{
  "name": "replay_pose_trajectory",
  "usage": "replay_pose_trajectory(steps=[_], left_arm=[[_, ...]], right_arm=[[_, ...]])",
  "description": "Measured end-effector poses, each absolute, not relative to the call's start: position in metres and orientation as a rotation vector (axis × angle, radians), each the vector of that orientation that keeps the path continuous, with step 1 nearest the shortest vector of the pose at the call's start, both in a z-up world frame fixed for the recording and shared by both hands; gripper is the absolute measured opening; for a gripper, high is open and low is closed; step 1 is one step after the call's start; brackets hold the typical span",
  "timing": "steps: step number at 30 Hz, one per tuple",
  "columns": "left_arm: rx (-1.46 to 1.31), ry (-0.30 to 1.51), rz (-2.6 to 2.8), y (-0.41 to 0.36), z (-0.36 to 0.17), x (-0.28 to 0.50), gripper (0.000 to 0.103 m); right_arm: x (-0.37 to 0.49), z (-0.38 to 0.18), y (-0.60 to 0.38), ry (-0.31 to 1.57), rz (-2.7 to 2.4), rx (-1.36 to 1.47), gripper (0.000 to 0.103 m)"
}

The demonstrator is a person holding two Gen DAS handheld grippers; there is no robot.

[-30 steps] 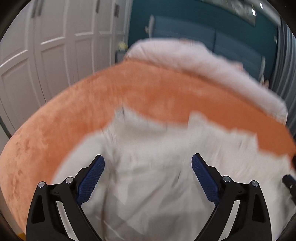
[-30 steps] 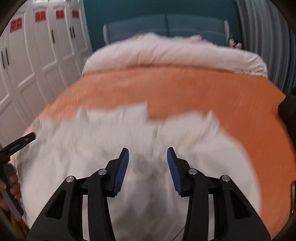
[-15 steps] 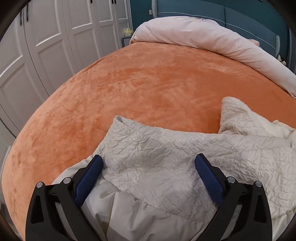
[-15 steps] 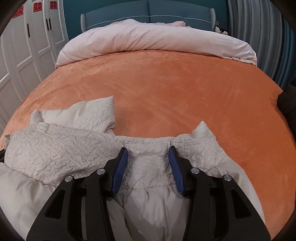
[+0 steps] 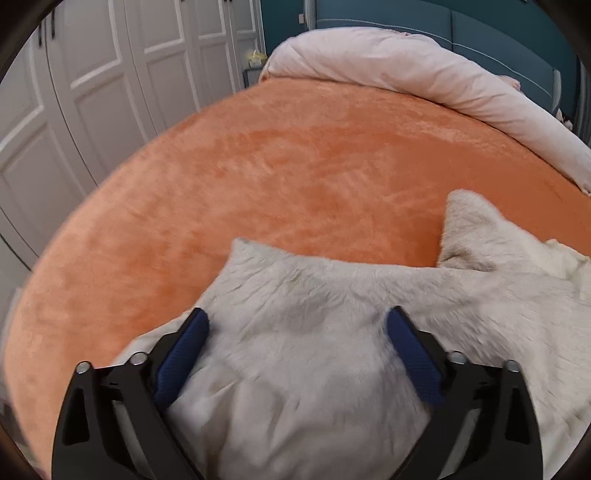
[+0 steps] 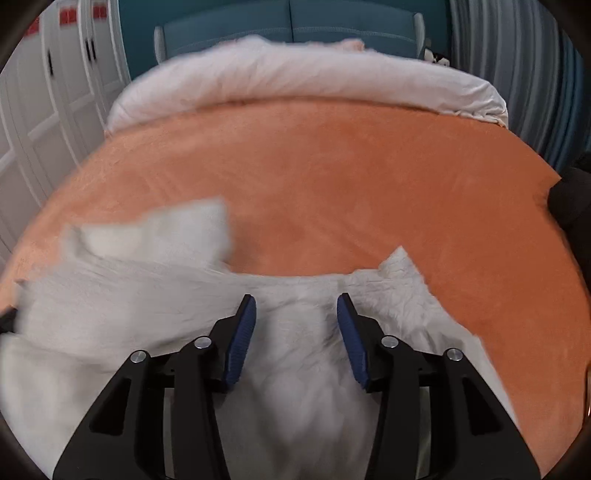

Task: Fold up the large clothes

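A large, crinkled off-white garment [image 5: 369,284] lies bunched at the near edge of the orange bed cover [image 5: 295,166]. One corner sticks up at the right. My left gripper [image 5: 297,325] hangs over its left part. Its jaws are wide and closing, with cloth between them, and the pads do not press on it. In the right wrist view the garment [image 6: 129,295] spreads off to the left. My right gripper [image 6: 295,310] stands half closed on a puffed bunch of cloth near the garment's right corner [image 6: 399,273].
A rolled pale duvet [image 6: 295,74] lies across the far end of the bed, in front of a teal headboard [image 6: 295,22]. White wardrobe doors [image 5: 110,74] line the left side. A dark object [image 6: 569,199] sits off the bed's right edge.
The garment came down from a blurred swing and settled on the bed. Both grippers sank toward it. In the right wrist view its left part is blurred again, shifting.
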State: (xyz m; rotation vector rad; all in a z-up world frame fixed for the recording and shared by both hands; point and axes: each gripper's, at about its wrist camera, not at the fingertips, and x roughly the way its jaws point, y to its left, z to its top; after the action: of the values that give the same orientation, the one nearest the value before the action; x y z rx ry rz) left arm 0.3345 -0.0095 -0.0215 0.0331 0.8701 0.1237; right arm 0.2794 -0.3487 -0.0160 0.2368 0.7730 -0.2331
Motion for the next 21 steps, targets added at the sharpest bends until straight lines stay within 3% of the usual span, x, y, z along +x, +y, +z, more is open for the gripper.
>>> replay_pose_trajectory(steps=[5,10,12,21], left_arm=[[-0.06,0.788,0.039,-0.024,0.021,0.277,0.093],[-0.01,0.83,0.053,-0.048,-0.006,0.264,0.094],[-0.029,0.847,0.058,-0.045,-0.022,0.266,0.098],[-0.007,0.808,0.085,-0.05,-0.046,0.272,0.098]], right_arm=[[0.249,0.026,-0.275,0.709,-0.042,0.225,0.044],[0.262,-0.011,-0.222,0.808,-0.016,0.128,0.044],[0.264,-0.022,-0.22,0.799,-0.026,0.114,0.044],[0.266,-0.048,-0.206,0.769,-0.072,0.065,0.044]])
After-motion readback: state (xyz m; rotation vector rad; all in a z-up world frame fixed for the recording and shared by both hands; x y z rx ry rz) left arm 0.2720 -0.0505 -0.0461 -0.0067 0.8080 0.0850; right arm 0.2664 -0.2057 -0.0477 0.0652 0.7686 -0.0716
